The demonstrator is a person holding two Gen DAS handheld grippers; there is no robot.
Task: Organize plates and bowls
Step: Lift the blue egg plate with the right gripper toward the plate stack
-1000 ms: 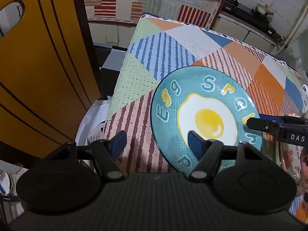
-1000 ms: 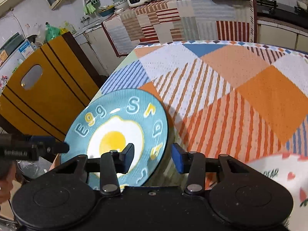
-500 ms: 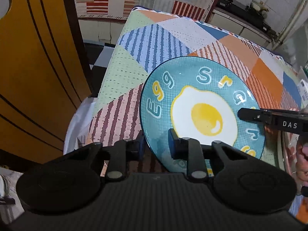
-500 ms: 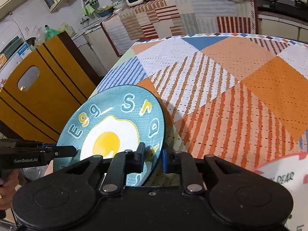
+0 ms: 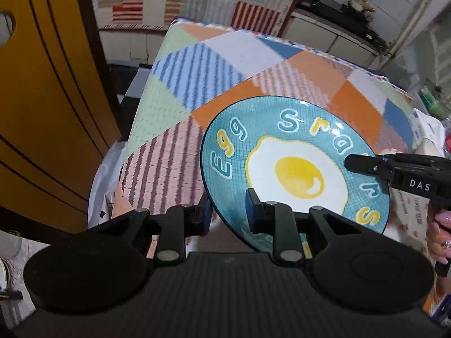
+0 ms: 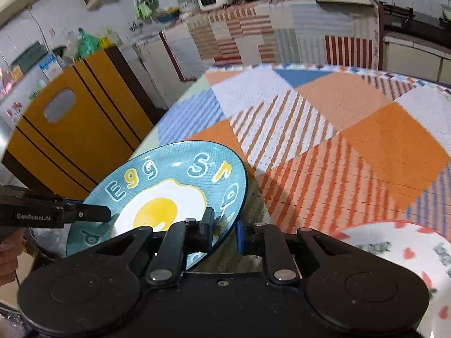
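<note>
A teal plate (image 5: pixel 293 166) with a fried-egg picture and the word "Egg" is held tilted above the patchwork table (image 5: pixel 225 64). My left gripper (image 5: pixel 228 214) is shut on its near left rim. My right gripper (image 6: pixel 224 231) is shut on the plate's (image 6: pixel 169 194) right rim. The right gripper (image 5: pixel 363 163) also shows in the left wrist view at the plate's far right edge. The left gripper (image 6: pixel 95 214) shows in the right wrist view at the plate's left edge.
A white plate with red hearts (image 6: pixel 394 253) lies on the table at the right. A yellow wooden chair back (image 6: pixel 79 135) stands left of the table. Kitchen counters covered with striped cloth (image 6: pixel 253 33) run along the back.
Both grippers closed on the plate's rim from open. The plate has since been lifted and shifted a little to the right over the table.
</note>
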